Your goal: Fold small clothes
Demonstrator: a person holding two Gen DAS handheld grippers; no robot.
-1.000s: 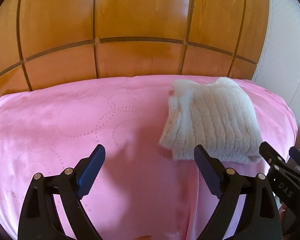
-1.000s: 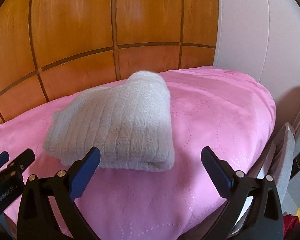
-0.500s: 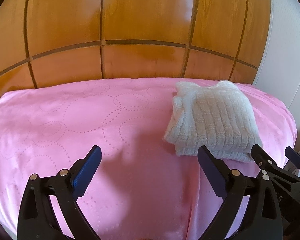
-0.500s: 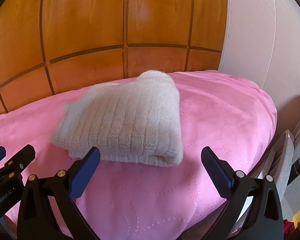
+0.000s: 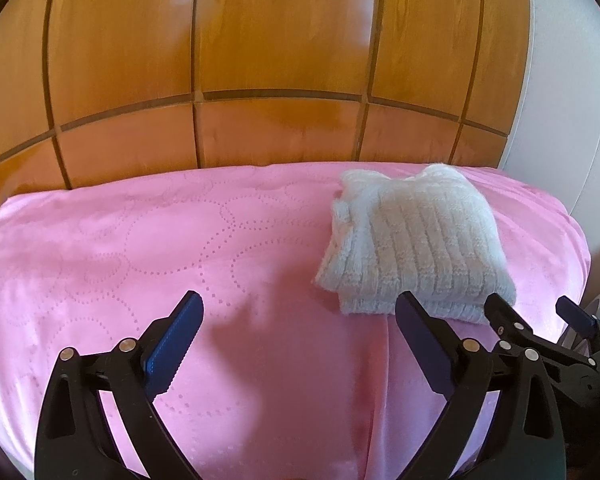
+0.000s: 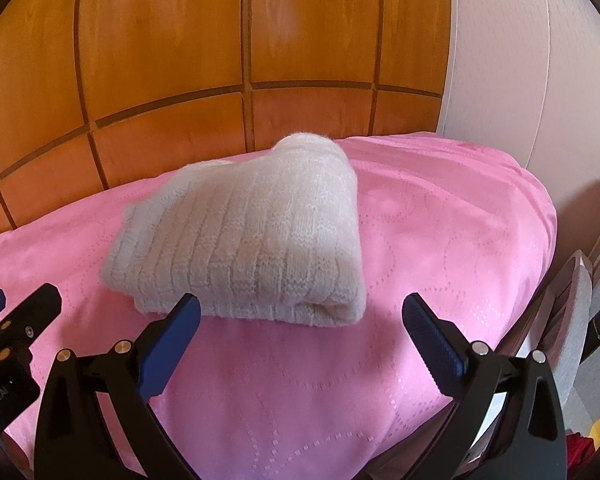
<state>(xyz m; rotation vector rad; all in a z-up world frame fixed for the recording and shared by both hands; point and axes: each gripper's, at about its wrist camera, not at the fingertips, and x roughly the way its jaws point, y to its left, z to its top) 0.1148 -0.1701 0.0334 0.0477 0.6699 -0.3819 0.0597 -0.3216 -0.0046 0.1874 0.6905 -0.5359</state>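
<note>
Fingers spread wide and empty on both the left gripper (image 5: 298,330) and the right gripper (image 6: 302,330), poised over a pink bedspread (image 5: 148,256) before wooden panels (image 5: 276,40). The folded white knit sweater (image 6: 248,240) lies ahead of the right gripper, the nearer one, long axis running away toward the panels.

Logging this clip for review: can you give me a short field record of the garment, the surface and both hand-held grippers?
garment: white knit sweater, folded into a compact bundle
surface: pink bedspread, sweater lying on it
backdrop: wooden panelling
left hand-held gripper: open, empty, short of the sweater
right hand-held gripper: open, empty, just before the sweater's near edge
fold state: looks finished
</note>
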